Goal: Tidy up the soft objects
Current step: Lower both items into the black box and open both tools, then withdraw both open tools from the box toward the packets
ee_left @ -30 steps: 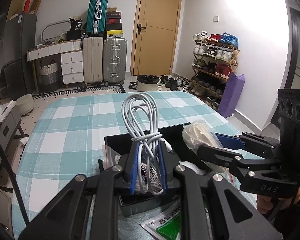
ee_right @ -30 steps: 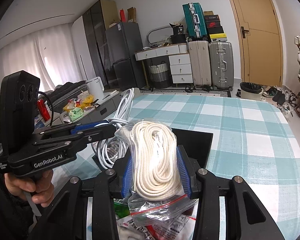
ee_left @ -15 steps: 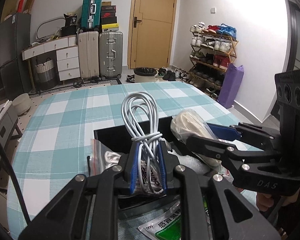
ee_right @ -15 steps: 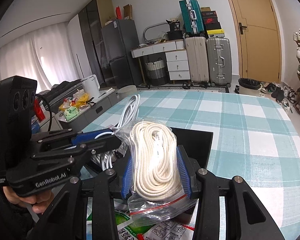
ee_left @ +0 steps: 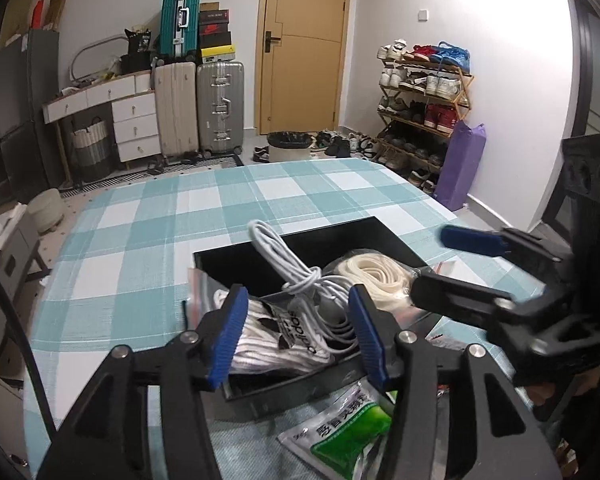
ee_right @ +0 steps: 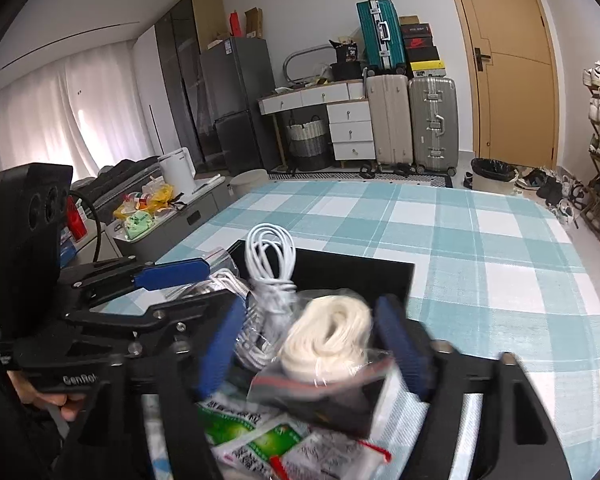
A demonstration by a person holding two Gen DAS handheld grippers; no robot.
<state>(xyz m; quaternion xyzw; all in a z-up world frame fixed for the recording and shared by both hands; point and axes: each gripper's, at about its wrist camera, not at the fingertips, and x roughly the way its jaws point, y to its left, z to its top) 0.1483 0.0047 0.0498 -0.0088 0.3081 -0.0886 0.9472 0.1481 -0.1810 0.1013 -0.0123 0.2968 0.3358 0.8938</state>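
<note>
Left gripper [ee_left: 298, 332] released, jaws just spread apart, blue pads clear on either side of white cable bundle [ee_left: 300, 280]. Bundle dropped into black storage box [ee_left: 300, 240], long axis running from near the pads toward 11 o'clock, loop end leaning on the far rim. Bagged white shoelaces [ee_left: 276, 344] lying under the cable, toward 7 o'clock inside the box.

Right gripper [ee_right: 316, 344] likewise let go, jaws just widened, pads blurred and standing off bagged cream rope coil [ee_right: 328, 336]. Coil settled in the box at 3 o'clock from the cable, touching it; bag's red zip edge draped over the near wall at 6 o'clock.

Green and white sachets [ee_left: 348, 436] loose on checked tablecloth [ee_left: 140, 240] at 6 o'clock, just outside the box, nearest both tools and about equally close to each. Judged next: backing out and reaching down for those. Near wall of the box and overhanging rope bag likely in the way.
</note>
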